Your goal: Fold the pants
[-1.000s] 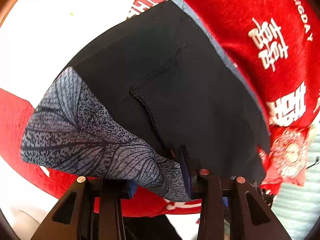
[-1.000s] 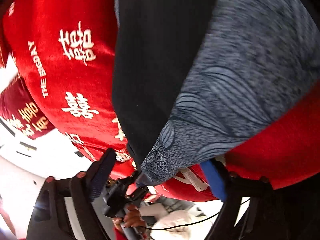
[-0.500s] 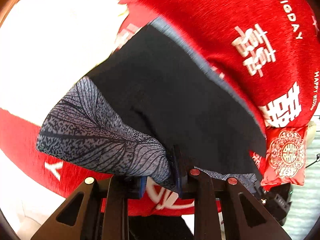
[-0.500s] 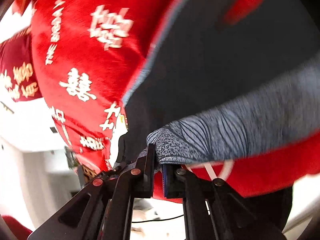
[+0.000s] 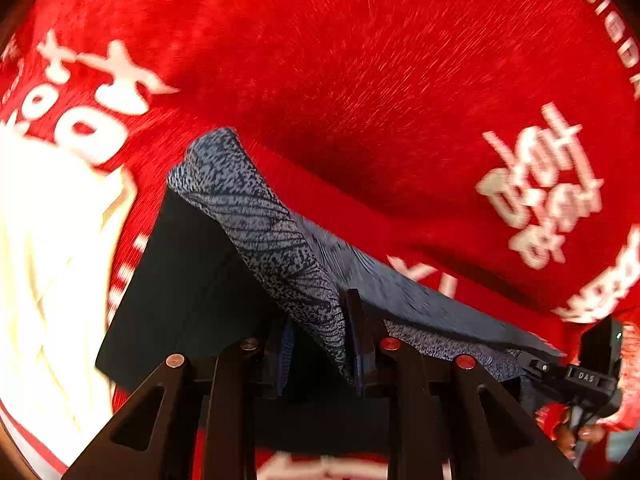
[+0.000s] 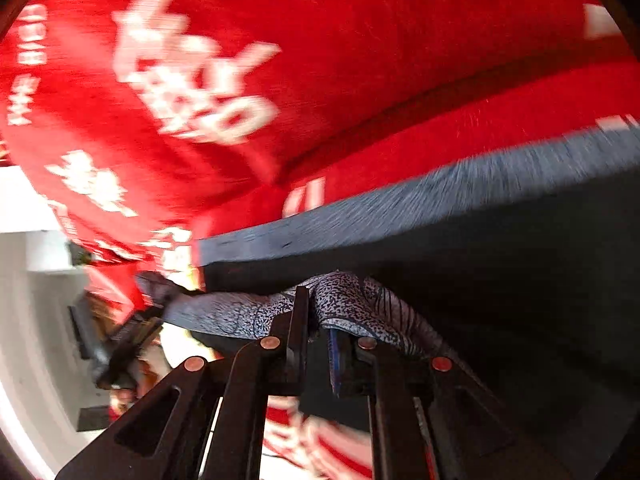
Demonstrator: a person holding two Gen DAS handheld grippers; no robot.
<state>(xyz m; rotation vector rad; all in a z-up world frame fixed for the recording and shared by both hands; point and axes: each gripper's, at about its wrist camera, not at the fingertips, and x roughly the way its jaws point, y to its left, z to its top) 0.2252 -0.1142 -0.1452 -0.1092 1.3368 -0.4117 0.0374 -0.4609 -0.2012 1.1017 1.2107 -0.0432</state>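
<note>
Each hand-held gripper pinches a patterned corner of the pants (image 5: pixel 192 280): the left hand-held gripper (image 5: pixel 320 340) and the right hand-held gripper (image 6: pixel 318 320) hold it lifted above the red blanket (image 5: pixel 380 100), likely so the dark fabric hangs taut for folding

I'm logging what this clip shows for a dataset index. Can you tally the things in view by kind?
Pants, black with a grey leaf-print band: 1
Red cloth with white lettering: 1
Grippers, left and right, each shut on the pants' patterned edge: 2
Total: 4
</note>
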